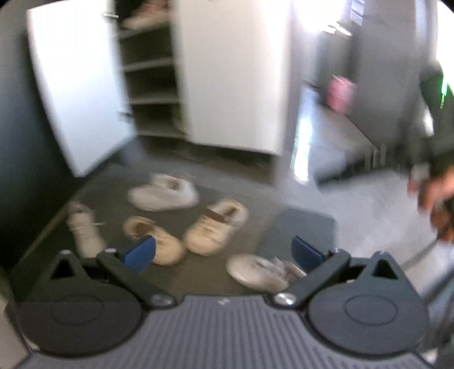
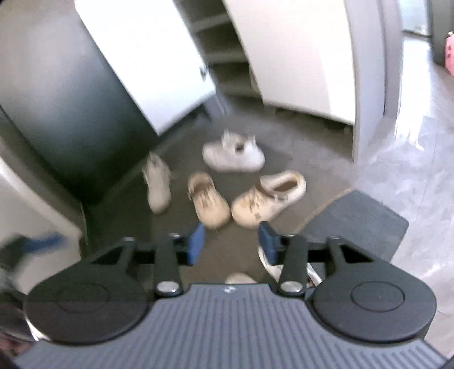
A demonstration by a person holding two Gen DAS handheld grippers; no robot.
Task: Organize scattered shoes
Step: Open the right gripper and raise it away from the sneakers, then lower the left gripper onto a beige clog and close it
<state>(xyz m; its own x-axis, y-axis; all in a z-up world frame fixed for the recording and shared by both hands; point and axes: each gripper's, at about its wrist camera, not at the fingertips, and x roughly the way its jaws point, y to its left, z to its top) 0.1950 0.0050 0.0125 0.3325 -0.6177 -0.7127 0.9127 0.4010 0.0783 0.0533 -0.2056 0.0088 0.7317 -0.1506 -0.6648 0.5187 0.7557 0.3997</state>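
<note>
Several pale shoes lie scattered on a dark floor mat [image 1: 113, 283] before a white shoe cabinet [image 1: 232, 85] whose door [image 1: 76, 85] stands open. A white sneaker [image 1: 163, 193] lies farthest, another white sneaker [image 1: 85, 230] at the left. Two beige clogs [image 1: 153, 238] [image 1: 215, 224] sit in the middle. A white shoe [image 1: 258, 272] lies tipped over nearest. My left gripper [image 1: 224, 252] hangs above them, open and empty. My right gripper [image 2: 231, 241] is also open and empty, above the clogs [image 2: 208, 200] [image 2: 268, 195]; the tipped shoe [image 2: 272, 266] shows partly behind its right finger.
Cabinet shelves [image 1: 150, 96] are bare low down; a pair of shoes [image 1: 144, 17] sits on the top one. A small grey mat [image 1: 303, 227] lies to the right. A person's hand [image 1: 434, 195] is at the right edge. A pink object [image 1: 339, 93] stands beyond. A dark wall [image 1: 17, 142] is left.
</note>
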